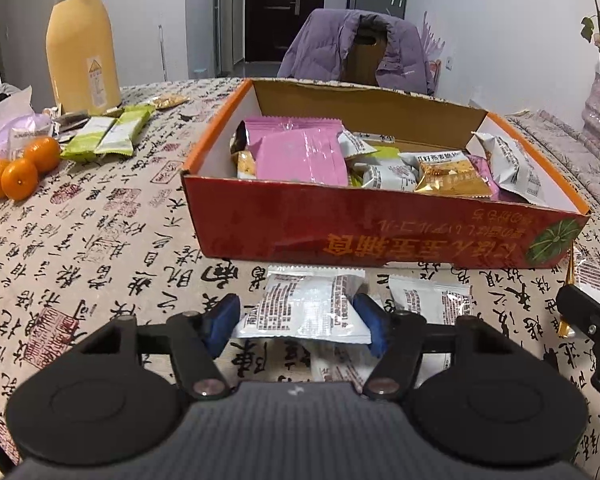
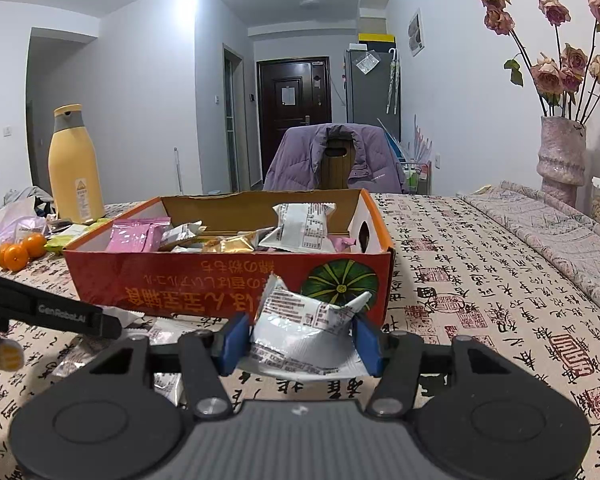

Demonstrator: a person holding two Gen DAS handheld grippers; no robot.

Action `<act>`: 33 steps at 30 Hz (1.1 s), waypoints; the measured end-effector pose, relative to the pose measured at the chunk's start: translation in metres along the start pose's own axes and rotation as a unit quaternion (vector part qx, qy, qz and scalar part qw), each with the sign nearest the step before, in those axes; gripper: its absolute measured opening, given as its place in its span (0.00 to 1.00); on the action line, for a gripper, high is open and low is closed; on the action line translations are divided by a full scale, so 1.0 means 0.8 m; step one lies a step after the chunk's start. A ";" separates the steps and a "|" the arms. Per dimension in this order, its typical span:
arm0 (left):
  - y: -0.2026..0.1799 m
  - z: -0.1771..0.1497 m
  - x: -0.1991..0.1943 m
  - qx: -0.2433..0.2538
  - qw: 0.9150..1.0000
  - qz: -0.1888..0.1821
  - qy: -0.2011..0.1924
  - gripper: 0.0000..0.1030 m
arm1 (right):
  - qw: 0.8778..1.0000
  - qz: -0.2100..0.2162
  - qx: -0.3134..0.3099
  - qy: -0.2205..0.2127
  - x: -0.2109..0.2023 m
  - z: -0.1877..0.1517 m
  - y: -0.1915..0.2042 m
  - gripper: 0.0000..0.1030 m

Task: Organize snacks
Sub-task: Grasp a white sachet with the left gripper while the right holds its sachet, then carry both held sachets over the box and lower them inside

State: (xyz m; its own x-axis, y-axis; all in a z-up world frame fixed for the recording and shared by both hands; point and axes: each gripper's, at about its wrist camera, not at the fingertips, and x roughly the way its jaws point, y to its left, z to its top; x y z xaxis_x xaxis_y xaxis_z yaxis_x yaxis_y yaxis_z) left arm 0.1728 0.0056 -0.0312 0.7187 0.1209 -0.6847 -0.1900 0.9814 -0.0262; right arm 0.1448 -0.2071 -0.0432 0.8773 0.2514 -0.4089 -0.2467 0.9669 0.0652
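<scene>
Snacks staged for boxing: right tool (image 2: pixel 300 340) clenches a crumpled white foil packet (image 2: pixel 304 332), left tool (image 1: pixel 298 322) pinches a flat white packet (image 1: pixel 306 306) off the worktop (image 1: pixel 112 248), both bound for the red cardboard box (image 1: pixel 340 228).

The left gripper (image 1: pixel 298 322) is pointed downward toward the table, and its two blue pads (image 1: pixel 222 322) are set against the opposite edges of a white snack packet (image 1: pixel 306 306), which is gripped between them. The right gripper (image 2: pixel 300 338) is held at a shallower downward tilt, and a crumpled white packet (image 2: pixel 306 330) is clamped between its blue pads (image 2: pixel 232 340) and lifted clear of the tablecloth. The black fingers of the right gripper are seen at the right edge of the left wrist view.
</scene>
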 end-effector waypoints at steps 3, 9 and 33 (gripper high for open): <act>0.004 -0.002 -0.009 -0.006 1.000 -0.002 -0.014 0.62 | 1.000 -0.001 0.001 -0.001 0.000 0.000 0.000 0.55; 0.011 -0.010 -0.046 -0.011 0.997 -0.006 -0.075 0.62 | 1.000 0.000 0.002 -0.007 -0.002 -0.001 -0.002 0.55; 0.011 -0.019 -0.105 -0.007 0.986 -0.027 -0.162 0.62 | 0.999 -0.016 -0.017 -0.045 -0.022 -0.002 0.009 0.54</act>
State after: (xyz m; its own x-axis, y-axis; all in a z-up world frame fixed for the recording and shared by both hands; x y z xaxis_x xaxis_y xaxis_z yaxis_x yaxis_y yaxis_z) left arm 0.1006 0.0021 0.0152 0.9041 0.1114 -0.4126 -0.1525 0.9860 -0.0680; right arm 0.1271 -0.2043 -0.0373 0.9179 0.2245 -0.3271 -0.2300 0.9729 0.0224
